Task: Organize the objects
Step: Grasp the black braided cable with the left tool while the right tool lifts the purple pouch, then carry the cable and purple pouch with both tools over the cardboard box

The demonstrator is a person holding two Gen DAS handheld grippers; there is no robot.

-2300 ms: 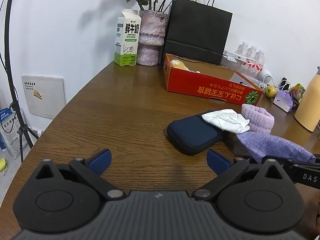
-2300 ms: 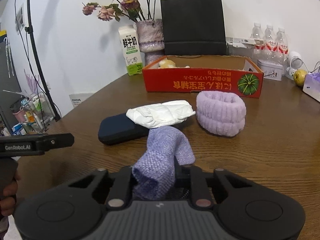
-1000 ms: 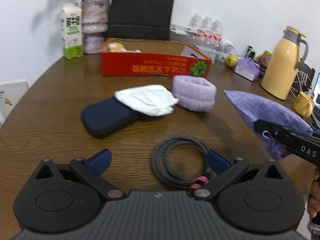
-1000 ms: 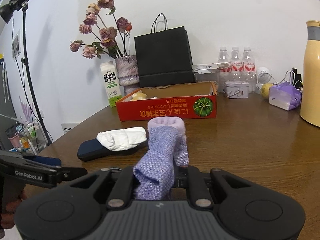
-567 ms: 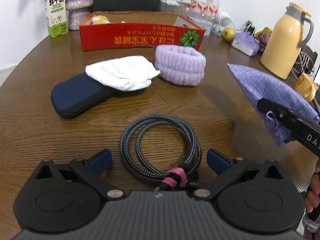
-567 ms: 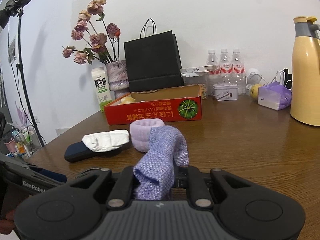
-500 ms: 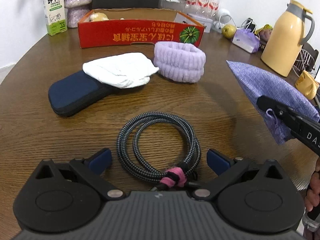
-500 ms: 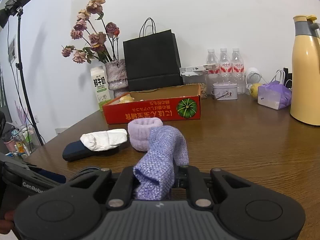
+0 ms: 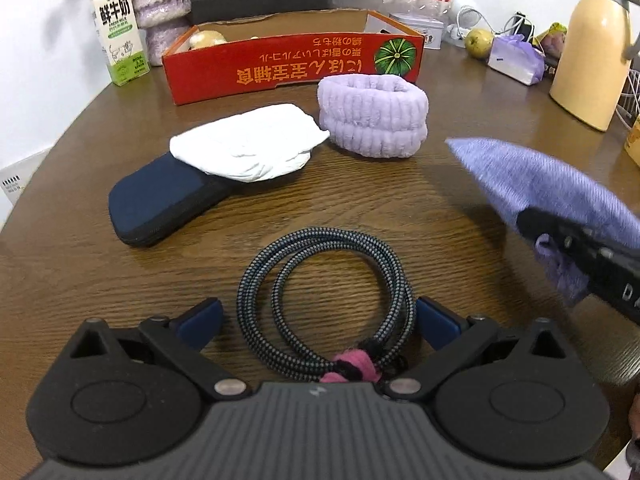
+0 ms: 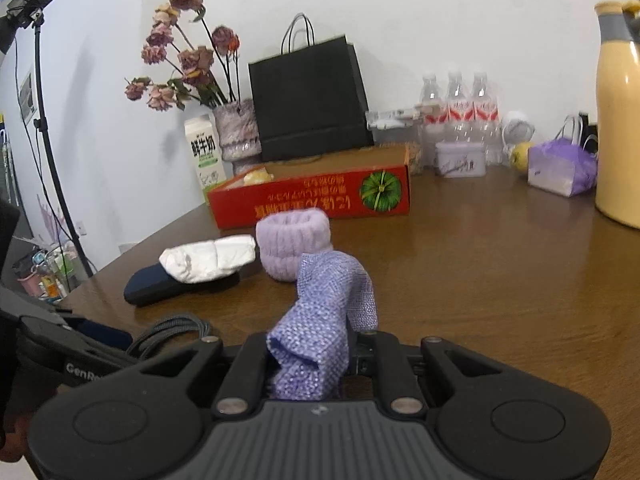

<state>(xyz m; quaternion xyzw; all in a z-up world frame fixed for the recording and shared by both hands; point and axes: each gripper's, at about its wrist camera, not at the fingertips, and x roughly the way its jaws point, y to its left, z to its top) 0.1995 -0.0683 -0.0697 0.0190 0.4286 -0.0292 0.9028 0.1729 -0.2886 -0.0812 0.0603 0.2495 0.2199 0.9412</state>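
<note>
Looking down, we see a round brown wooden table (image 9: 400, 208) by a white wall (image 10: 440, 20). Our landmark is the red cardboard box (image 9: 296, 68). Behind the box stand a black paper bag (image 10: 308, 96), a milk carton (image 9: 120, 28) and a fuzzy vase of dried roses (image 10: 236, 132). Far to the right of the box stands a yellow thermos jug (image 9: 592, 52). Just in front of the box sits a fluffy purple headband (image 9: 372, 114), with a white cloth (image 9: 248, 148) beside it that lies partly on a dark blue pouch (image 9: 160, 204).

Nearer to us than the box lies a coiled braided cable (image 9: 324, 304) with a pink tie. Our left gripper (image 9: 320, 316) is spread wide, one finger on each side of the coil. Our right gripper (image 10: 316, 356) is clenched on a purple knit cloth (image 10: 320, 320), held up above the table.

A second ago the cable looked smaller and farther off; our left gripper has come down closer to it. The purple cloth stays pinched as before.
</note>
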